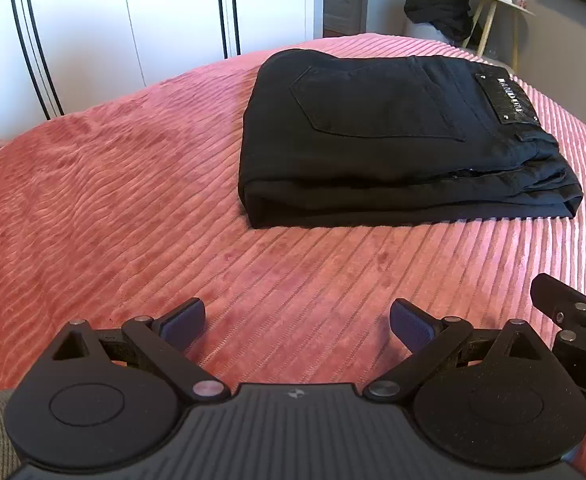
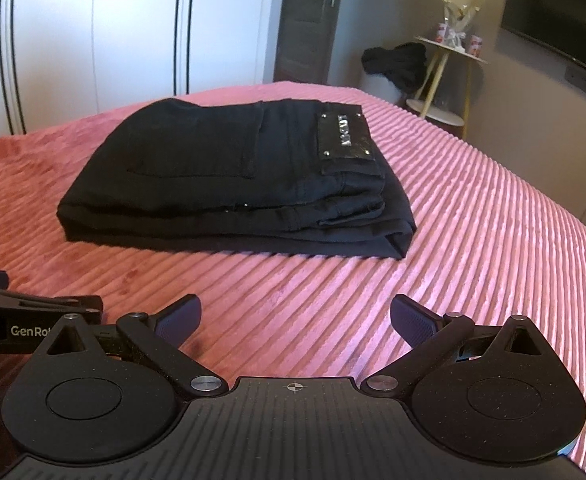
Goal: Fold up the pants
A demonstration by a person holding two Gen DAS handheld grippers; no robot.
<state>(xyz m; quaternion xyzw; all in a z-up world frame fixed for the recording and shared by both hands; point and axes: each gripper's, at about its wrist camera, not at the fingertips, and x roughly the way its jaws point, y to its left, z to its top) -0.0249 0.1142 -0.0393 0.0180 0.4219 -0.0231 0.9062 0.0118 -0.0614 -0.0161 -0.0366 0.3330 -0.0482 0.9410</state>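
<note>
Black pants lie folded into a compact stack on the pink ribbed bedspread, back pocket and shiny waistband patch facing up. My left gripper is open, hovering over bare bedspread a short way in front of the stack, nothing between its fingers. My right gripper is also open and empty, likewise short of the stack. Each gripper's body shows at the edge of the other's view: the right one in the left wrist view, the left one in the right wrist view.
White wardrobe doors stand behind the bed. A small round side table with bottles and a heap of dark clothing sit at the back right. A dark screen hangs on the right wall.
</note>
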